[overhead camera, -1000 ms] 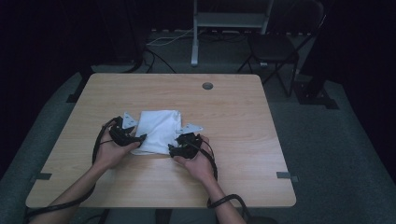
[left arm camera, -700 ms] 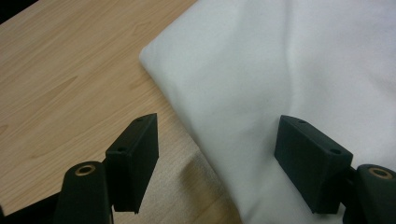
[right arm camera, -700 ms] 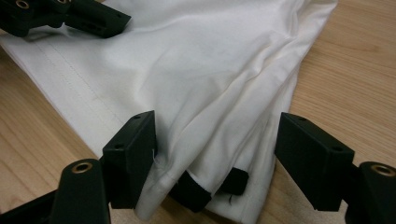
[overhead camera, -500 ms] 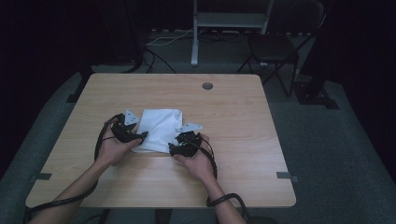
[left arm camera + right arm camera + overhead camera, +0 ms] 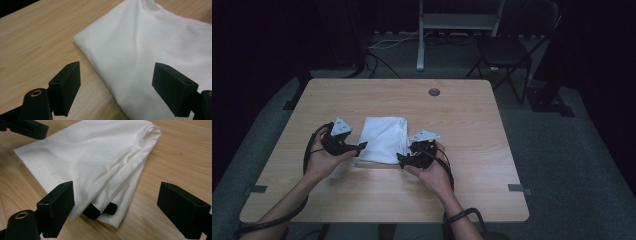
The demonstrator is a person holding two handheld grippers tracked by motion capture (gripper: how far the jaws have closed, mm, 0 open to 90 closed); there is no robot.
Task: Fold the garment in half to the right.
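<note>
- One folded white cotton cloth (image 5: 383, 139) near the table's (image 5: 472, 130) front edge: light, limp, layered; grasp a corner through all layers.
- Left gripper (image 5: 117, 87) and right gripper (image 5: 116, 212): fingers just spread wide, empty.

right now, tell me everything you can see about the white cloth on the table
The white folded fabric cloth lies flat on the light wooden table, a soft rectangle of several layers with a stitched hem along one edge and loose folds bunched at one side. Two small dark bits peek out from under its near corner. The left tongs and right tongs sit at its near corners, jaws wide and just opened, with nothing gripped.
</note>
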